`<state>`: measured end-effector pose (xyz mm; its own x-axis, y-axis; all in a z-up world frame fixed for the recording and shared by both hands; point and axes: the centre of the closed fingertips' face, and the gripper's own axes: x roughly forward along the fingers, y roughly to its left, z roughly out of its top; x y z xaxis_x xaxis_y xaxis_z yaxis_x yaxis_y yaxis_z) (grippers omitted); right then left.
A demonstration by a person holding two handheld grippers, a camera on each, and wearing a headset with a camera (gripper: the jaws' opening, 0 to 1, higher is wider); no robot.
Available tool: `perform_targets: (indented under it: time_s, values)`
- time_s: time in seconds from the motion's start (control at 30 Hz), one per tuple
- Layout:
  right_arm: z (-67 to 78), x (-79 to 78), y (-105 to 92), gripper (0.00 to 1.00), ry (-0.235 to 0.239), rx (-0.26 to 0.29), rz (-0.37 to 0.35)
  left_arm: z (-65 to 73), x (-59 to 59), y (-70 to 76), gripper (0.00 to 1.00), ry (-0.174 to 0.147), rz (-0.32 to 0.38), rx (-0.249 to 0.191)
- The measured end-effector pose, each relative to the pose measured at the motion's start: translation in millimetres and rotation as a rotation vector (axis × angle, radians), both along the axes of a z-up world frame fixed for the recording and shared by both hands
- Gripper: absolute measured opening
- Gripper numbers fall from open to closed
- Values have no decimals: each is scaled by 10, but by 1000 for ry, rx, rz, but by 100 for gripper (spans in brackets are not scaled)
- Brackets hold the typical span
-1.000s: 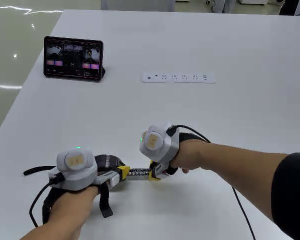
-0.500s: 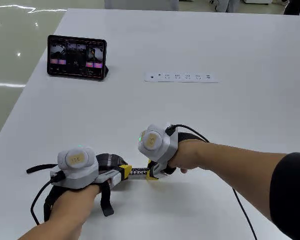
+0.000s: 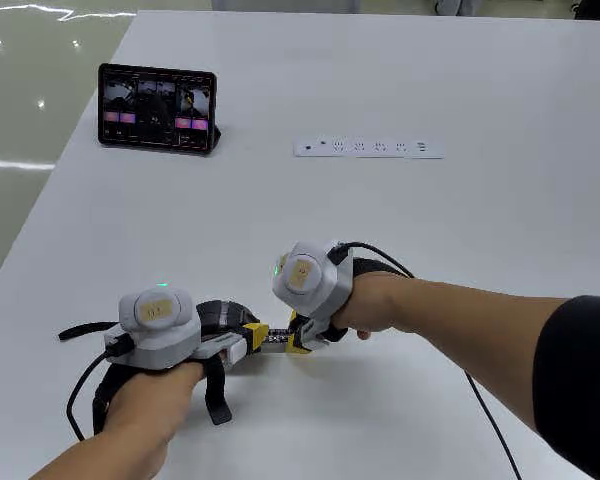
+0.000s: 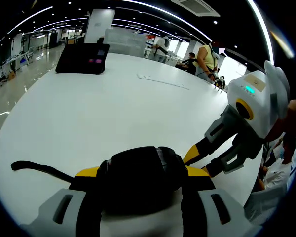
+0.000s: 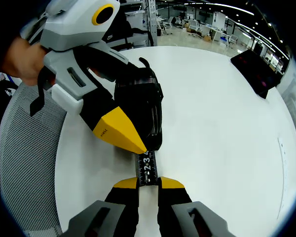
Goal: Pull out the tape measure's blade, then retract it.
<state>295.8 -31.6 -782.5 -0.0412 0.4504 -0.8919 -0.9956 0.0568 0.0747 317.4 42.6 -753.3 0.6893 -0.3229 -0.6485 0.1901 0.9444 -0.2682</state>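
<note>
Right gripper view: the right tongs (image 5: 148,183) pinch the black, white-numbered blade (image 5: 146,168), only a short stretch showing out of the black tape measure (image 5: 140,106), which the left tongs (image 4: 143,174) clamp on the white desk (image 5: 212,123).

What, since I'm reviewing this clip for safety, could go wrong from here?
1. The right gripper pinches the short exposed blade; a slip could let it snap into the tape measure.
2. A yellow fingertip of the left gripper sits at the blade's mouth and might block it.
</note>
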Motion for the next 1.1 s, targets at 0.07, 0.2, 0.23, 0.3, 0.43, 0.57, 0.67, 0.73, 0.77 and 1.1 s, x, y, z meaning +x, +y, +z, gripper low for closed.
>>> perform_targets:
  time_s: [0.07,0.2,0.23,0.3,0.43,0.57,0.67,0.73,0.77,1.1]
  values:
    - [0,2,15,10,1,5,-1,0,0,-1,61,0,2,-1]
    - [0,2,39,10,-2,14,2,-4,-1,-1,61,2,5,-3]
    - [0,3,49,10,-3,16,2,-4,-2,-2,61,2,6,-4]
    - [0,2,63,10,-6,19,4,-3,-2,-2,61,2,7,-4]
    - [0,2,105,10,-8,28,-1,-5,-3,-2,61,4,7,-5]
    - [0,5,134,10,-6,37,-5,-4,-5,-5,61,6,7,-7]
    - [1,3,158,10,-3,43,-10,-3,-7,-6,61,6,7,-9]
    - [1,1,177,10,-4,47,-9,-4,-6,-6,61,7,7,-9]
    - [0,1,185,10,-5,49,-8,-5,-7,-5,61,8,7,-10]
    - [4,-3,246,10,-2,63,-8,-4,-11,-9,61,8,8,-14]
